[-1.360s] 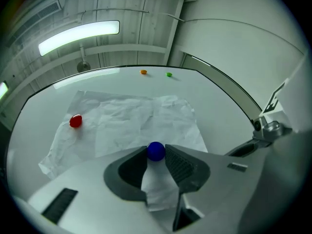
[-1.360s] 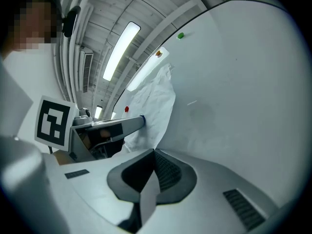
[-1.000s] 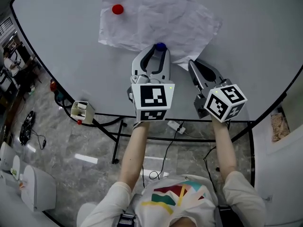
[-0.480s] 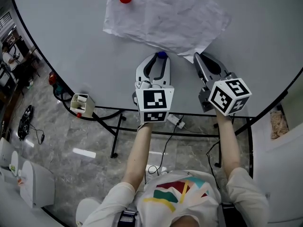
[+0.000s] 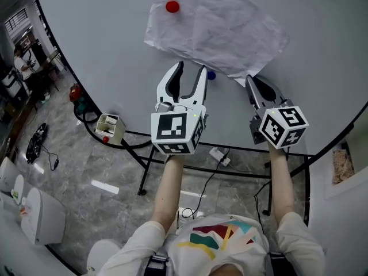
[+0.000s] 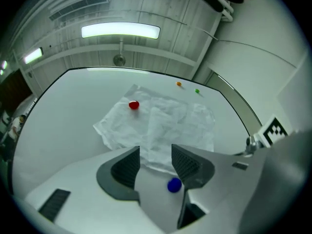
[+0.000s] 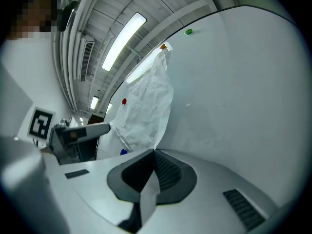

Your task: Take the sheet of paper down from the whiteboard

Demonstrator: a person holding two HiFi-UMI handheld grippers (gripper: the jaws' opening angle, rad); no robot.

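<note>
Opening the left gripper (image 5: pixel 188 69) in front of the whiteboard (image 5: pixel 103 50), spreading its fingers (image 6: pixel 127 165) wide with nothing pressed between them. Hovering close to the blue magnet (image 5: pixel 211 75), which is sitting on bare board just under the paper's lower edge, near the right-hand finger and touching neither pad.

Pinching the lower right corner of the sheet of paper (image 5: pixel 218 27) with the right gripper (image 5: pixel 251 80), its fingers (image 7: pixel 168 172) pressed together on a narrow strip of the sheet.

Hanging crumpled against the whiteboard, pinned near the upper left corner by a red magnet (image 5: pixel 172 6). Bulging away from the board along the right side, as seen in the right gripper view.

Showing two more small magnets on the board beyond the paper's upper edge, an orange magnet (image 6: pixel 179 84) and a green magnet (image 6: pixel 197 90), side by side and near each other.

Resting at the board's lower rim, well to the left of the left gripper, a small white box (image 5: pixel 109 128).

Reaching up with both forearms from below in the head view, each gripper's marker cube facing the camera.
</note>
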